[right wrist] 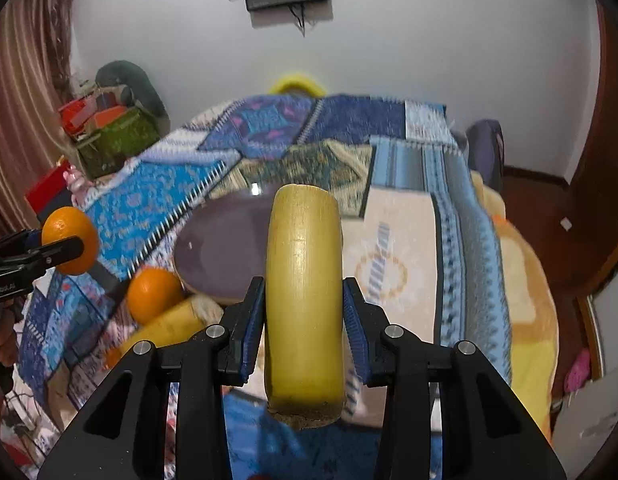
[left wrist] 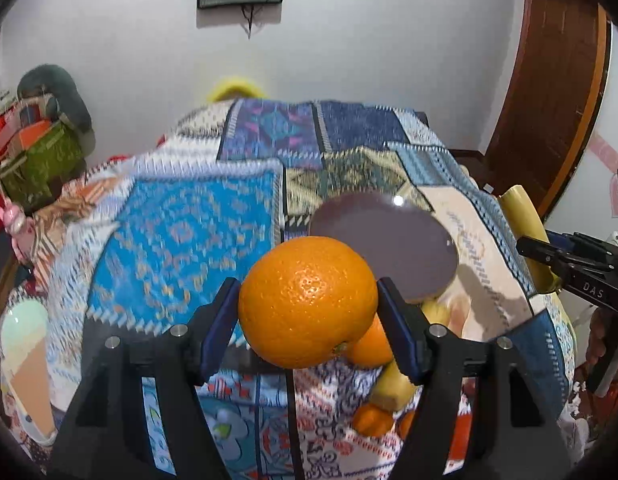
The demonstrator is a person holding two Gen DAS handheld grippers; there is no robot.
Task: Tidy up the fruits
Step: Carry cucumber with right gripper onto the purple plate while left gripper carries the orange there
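Note:
My left gripper [left wrist: 308,304] is shut on an orange [left wrist: 307,300] and holds it above the patterned blanket [left wrist: 181,232], just left of a grey-purple plate [left wrist: 393,240]. My right gripper [right wrist: 304,316] is shut on a banana [right wrist: 304,280], held lengthwise over the plate's [right wrist: 225,248] right side. In the right wrist view the left gripper's orange [right wrist: 71,240] shows at the far left. In the left wrist view the right gripper's banana [left wrist: 527,232] shows at the right edge. The plate has nothing on it.
More fruit lies on the blanket near the plate's front edge: an orange [right wrist: 155,294], a banana [right wrist: 169,326] and further oranges [left wrist: 373,418]. A green box [right wrist: 117,140] with clutter stands at the far left. A dark wooden door [left wrist: 549,92] is at right.

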